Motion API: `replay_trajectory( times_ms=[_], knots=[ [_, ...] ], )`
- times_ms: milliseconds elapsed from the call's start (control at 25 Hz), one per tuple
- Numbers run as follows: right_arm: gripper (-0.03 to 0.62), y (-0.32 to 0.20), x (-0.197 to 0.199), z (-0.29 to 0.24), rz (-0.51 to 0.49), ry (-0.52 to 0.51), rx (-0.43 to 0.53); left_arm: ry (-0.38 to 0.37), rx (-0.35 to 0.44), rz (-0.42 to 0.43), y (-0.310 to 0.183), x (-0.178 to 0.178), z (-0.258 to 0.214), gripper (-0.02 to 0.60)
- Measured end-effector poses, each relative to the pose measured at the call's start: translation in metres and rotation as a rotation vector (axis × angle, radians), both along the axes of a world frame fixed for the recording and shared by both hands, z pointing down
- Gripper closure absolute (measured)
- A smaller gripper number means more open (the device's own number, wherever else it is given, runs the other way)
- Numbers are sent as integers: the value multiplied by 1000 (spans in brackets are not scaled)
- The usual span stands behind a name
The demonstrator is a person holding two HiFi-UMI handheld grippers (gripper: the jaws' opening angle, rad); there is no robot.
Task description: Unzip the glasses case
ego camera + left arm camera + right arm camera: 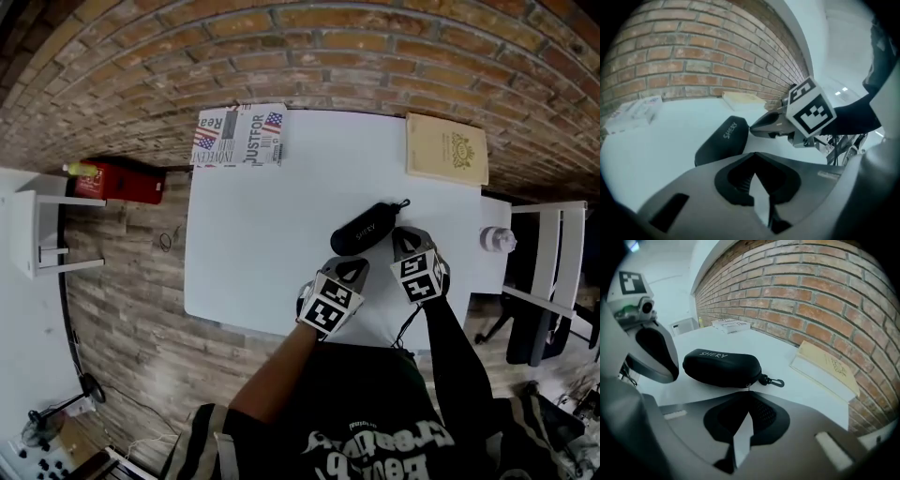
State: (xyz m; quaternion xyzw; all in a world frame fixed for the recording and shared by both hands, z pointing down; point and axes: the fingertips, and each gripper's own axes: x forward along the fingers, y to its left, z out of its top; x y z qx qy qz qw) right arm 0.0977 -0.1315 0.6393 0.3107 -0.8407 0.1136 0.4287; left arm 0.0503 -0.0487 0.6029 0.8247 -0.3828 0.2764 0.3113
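- Left tongs (350, 269): tips together, nothing between them. They sit just beside the near side of the glasses case (366, 228), probably to brace it.
- Glasses case: zipped shut, lying diagonally on the tabletop (244, 253), clip end to the right.
- Right tongs (406, 236): closed, tips at the zipper pull (749, 385), ready to draw it. Whether the pull is pinched cannot be told.

SHERY on the glasses case (722, 367); perhaps JUSTFOR on the booklet (241, 136).
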Motion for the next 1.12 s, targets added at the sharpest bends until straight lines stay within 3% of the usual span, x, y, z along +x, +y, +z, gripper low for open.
replay_trajectory(
  times_ms=[80, 280, 600, 720, 880, 1000, 1120],
  knots=[
    [580, 9, 3, 0, 17, -1, -14, 16, -31, -28, 4, -5, 10, 574],
    [580, 39, -1, -8, 33, 2, -26, 4, 0, -127, -6, -51, 11, 574],
    [580, 104, -57, -4, 3, 0, -61, -164, -15, -161, -13, -135, 26, 569],
    [580, 114, -68, 1, 31, 4, -68, -142, 76, -92, -19, -125, -2, 557],
    [580, 116, -71, 5, 66, 11, -63, -134, 196, 91, -31, -80, -21, 529],
    [580, 115, -68, 5, 97, 12, -57, -158, 193, 193, -28, -57, -12, 514],
    [579, 113, -66, 6, 120, 15, -60, -144, 180, 194, -25, -57, -4, 518]
  ],
)
